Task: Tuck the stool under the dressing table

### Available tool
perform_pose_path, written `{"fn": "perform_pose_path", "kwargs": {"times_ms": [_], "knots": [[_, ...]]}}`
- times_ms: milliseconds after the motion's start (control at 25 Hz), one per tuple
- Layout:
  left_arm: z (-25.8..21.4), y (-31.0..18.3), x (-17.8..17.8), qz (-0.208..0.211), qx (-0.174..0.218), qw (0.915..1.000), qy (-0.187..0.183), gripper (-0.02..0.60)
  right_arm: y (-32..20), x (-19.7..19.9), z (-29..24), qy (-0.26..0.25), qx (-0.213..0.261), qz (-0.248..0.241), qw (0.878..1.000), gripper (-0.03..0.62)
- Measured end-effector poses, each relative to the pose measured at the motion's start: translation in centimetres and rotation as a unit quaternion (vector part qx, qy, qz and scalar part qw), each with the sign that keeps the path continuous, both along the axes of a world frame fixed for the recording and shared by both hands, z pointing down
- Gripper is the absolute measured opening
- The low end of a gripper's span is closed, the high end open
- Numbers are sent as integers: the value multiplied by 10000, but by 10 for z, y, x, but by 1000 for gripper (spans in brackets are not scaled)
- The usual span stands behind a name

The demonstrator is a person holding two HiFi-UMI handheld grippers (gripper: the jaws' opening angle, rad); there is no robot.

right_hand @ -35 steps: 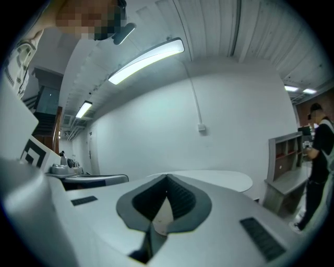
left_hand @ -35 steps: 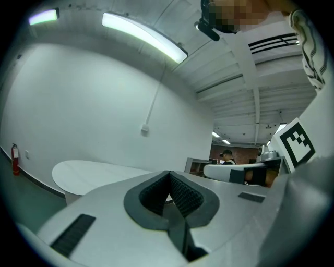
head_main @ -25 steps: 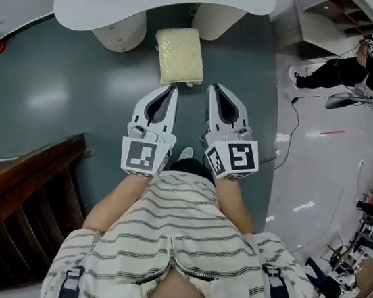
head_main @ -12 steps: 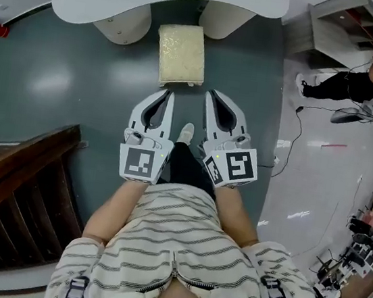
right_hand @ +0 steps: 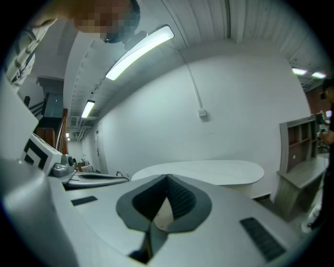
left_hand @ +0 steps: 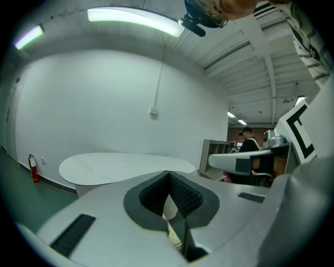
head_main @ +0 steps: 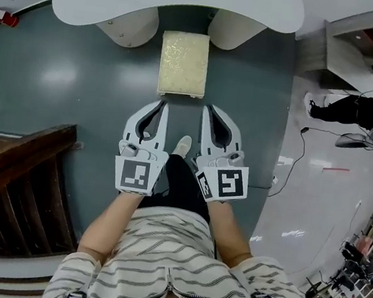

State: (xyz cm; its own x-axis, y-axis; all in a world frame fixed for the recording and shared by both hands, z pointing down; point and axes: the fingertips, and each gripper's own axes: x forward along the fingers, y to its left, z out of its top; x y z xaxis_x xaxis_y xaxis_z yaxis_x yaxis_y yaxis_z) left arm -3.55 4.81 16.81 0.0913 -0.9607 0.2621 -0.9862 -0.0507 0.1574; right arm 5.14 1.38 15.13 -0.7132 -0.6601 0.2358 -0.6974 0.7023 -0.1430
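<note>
The stool [head_main: 183, 63], a small seat with a cream cushion, stands on the grey-green floor, its far end under the edge of the white dressing table [head_main: 179, 1]. My left gripper [head_main: 166, 104] and right gripper [head_main: 208, 107] are held side by side just short of the stool's near edge, both shut and empty. Neither touches the stool. The left gripper view shows the left gripper [left_hand: 168, 174] with its jaws together and the table top [left_hand: 125, 167] beyond. The right gripper view shows the right gripper [right_hand: 167, 180] also shut, facing the table top [right_hand: 209, 171].
Dark wooden stairs [head_main: 11, 183] rise at the lower left. A grey shelf unit [head_main: 363, 45] stands at the upper right, with a person [head_main: 355, 109] and a floor cable [head_main: 295, 152] near it. A red extinguisher [head_main: 3, 16] hangs far left. My foot [head_main: 183, 144] shows between the grippers.
Both grippers have sunk and stayed shut, still side by side. The stool and table now lie square ahead instead of skewed to the left.
</note>
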Motion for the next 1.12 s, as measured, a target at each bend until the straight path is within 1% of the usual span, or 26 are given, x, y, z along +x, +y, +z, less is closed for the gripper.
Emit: {"fn": "perform_pose_path", "kwargs": {"times_ms": [160,320,440,520,800,1120], "knots": [[18,-7,6,-32,-184,9997,-150,6,-13,9,20,57,-121,-28,9999,12],[34,-16,11,-17,-213,9994,-261,6,-22,15,46,150,-271,-38,9995,11],[50,-18,16,-12,-273,9994,-195,6,-23,15,65,274,-376,-36,9989,12],[64,-23,15,3,-342,9993,-154,6,-30,15,79,329,-447,68,9984,11],[122,-42,-1,72,-646,9977,-165,8,-48,10,135,437,-736,439,9954,12],[191,-34,-13,73,-1078,9941,-77,8,-48,10,198,593,-1051,659,9905,12]]}}
